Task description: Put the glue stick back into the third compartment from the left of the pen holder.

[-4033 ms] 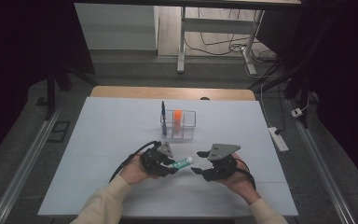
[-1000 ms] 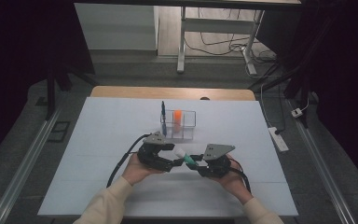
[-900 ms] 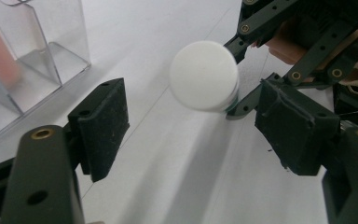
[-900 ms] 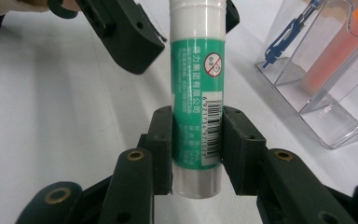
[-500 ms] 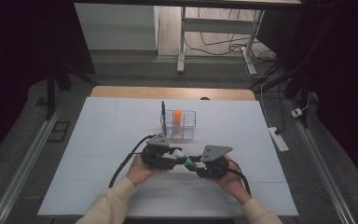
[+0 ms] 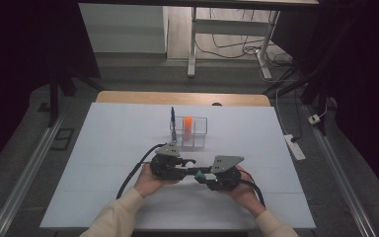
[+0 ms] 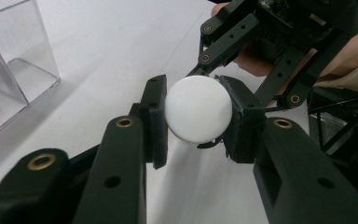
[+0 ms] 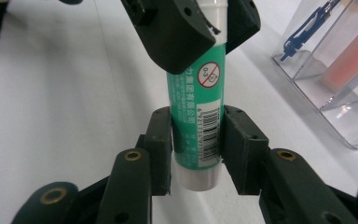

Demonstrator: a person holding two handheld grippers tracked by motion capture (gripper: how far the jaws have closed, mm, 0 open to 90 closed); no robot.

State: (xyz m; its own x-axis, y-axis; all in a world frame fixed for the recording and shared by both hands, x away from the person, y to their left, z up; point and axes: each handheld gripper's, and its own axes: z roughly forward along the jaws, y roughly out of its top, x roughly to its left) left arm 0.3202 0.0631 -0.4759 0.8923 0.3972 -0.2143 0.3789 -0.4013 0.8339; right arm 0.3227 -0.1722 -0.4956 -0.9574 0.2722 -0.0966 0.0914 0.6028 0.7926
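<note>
Just above the counter (image 6: 103, 148), the glue stick (image 8: 196, 107) spans both grippers: left gripper (image 7: 196, 119) fingers have just closed on its white cap, right gripper (image 8: 196, 144) fingers pinch its green body, six o'clock of the clear organizer (image 6: 190, 132).

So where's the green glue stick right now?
In the high view the green glue stick is near the table's front centre, held level between the left hand-held gripper and the right hand-held gripper, in front of the clear organizer.

You hold a green, white-ended plastic glue stick (image 8: 196, 116) level above the white table, capped, its round end (image 7: 198, 108) facing you.
</note>
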